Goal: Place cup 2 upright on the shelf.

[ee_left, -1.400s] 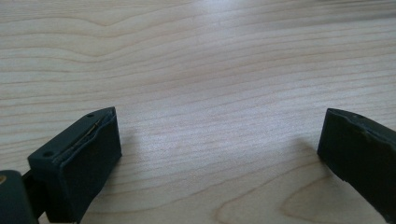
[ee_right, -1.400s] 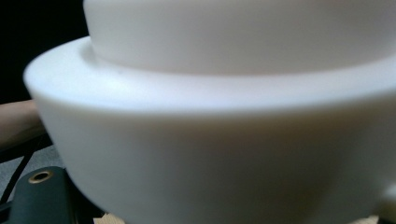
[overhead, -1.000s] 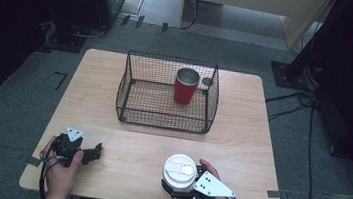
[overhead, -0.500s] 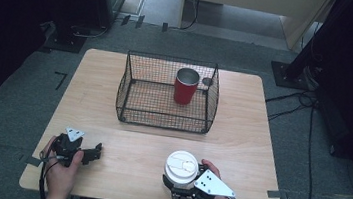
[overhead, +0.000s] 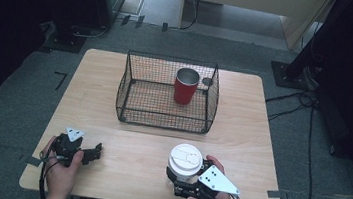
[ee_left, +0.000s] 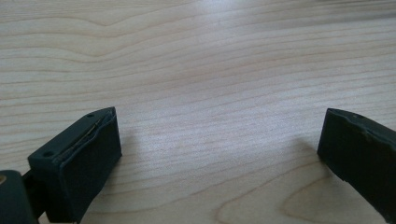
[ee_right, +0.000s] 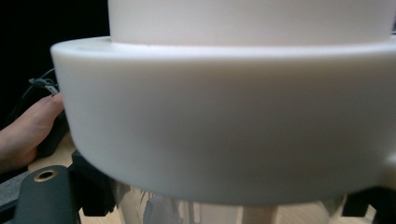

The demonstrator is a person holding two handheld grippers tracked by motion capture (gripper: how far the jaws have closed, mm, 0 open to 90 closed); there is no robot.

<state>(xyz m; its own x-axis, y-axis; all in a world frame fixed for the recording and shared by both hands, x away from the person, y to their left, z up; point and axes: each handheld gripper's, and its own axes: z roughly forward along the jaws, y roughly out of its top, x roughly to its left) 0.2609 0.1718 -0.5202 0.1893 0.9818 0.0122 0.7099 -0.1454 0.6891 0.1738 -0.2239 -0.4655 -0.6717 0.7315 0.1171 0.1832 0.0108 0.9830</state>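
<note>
Your left gripper (overhead: 92, 153): near left of the table (overhead: 240, 137), jaws spread over bare wood, nothing between them.

Wire basket (overhead: 135, 92): middle of the table, toward the far edge, well apart from both grippers; it stands between you and the red cup (overhead: 186, 86), upright inside its right half.

Your right gripper (overhead: 180, 183): near edge, right of centre, clamped on a clear cup with a white lid (overhead: 185, 159), held upright.

Surface: light wood. Room: grey carpet, cables (overhead: 310, 102) at the right.

wire basket (overhead: 130, 91) on wooden table (overhead: 241, 132); red cup (overhead: 186, 85) inside
</note>
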